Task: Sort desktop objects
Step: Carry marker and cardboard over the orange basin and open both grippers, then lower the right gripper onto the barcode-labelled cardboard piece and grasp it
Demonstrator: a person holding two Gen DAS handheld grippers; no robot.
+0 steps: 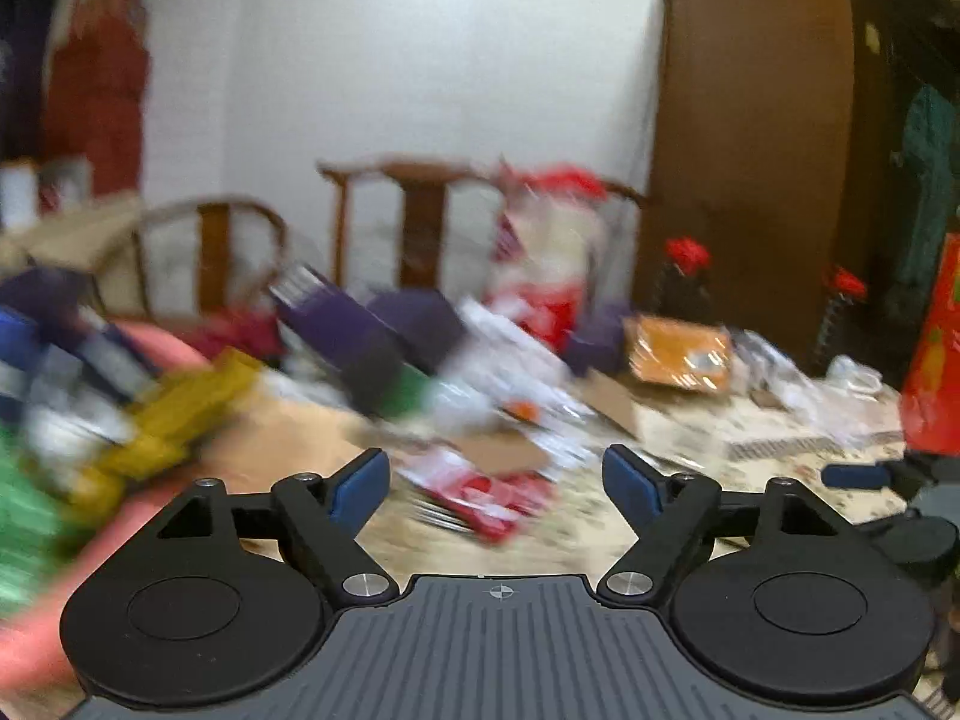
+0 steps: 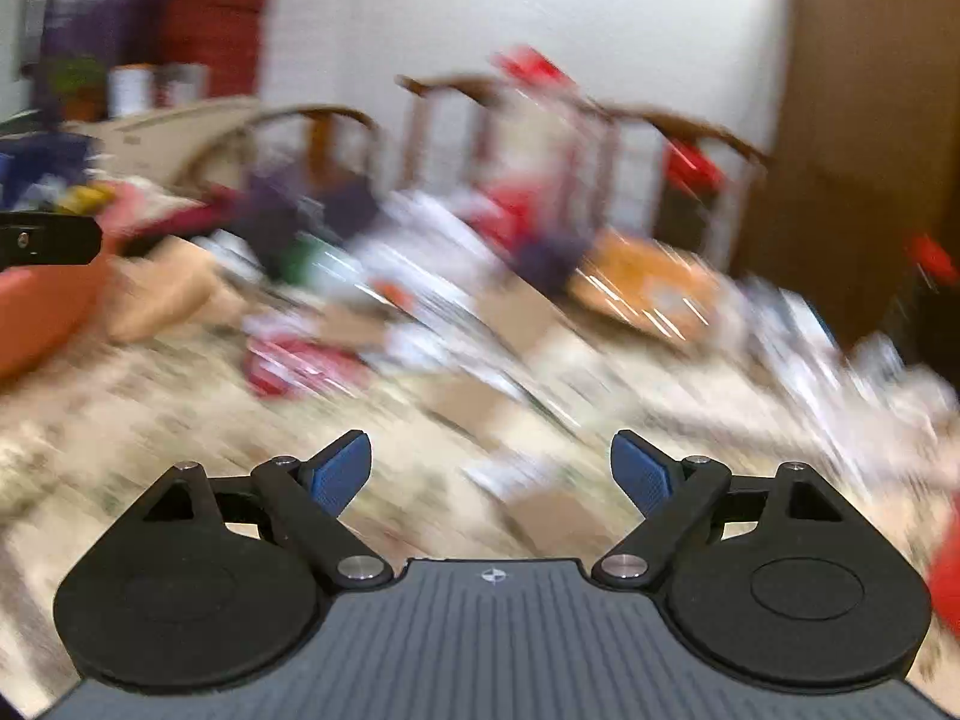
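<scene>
Left gripper (image 1: pixel 497 468), right gripper (image 2: pixel 491 456) spread wide, empty.

Table (image 1: pixel 690 480) has a pale patterned cloth on it and it's pretty buried in clutter, everything smeared by blur. Near the front lies a red and white packet (image 1: pixel 486 495), with flat cardboard pieces (image 1: pixel 612 405) just behind it. An orange packet (image 1: pixel 681 357) sits further back, purple boxes (image 1: pixel 384 330) to its left, crinkly clear plastic (image 1: pixel 840 384) off to the right. A pink tub (image 2: pixel 42 318) sits at the left edge.
</scene>
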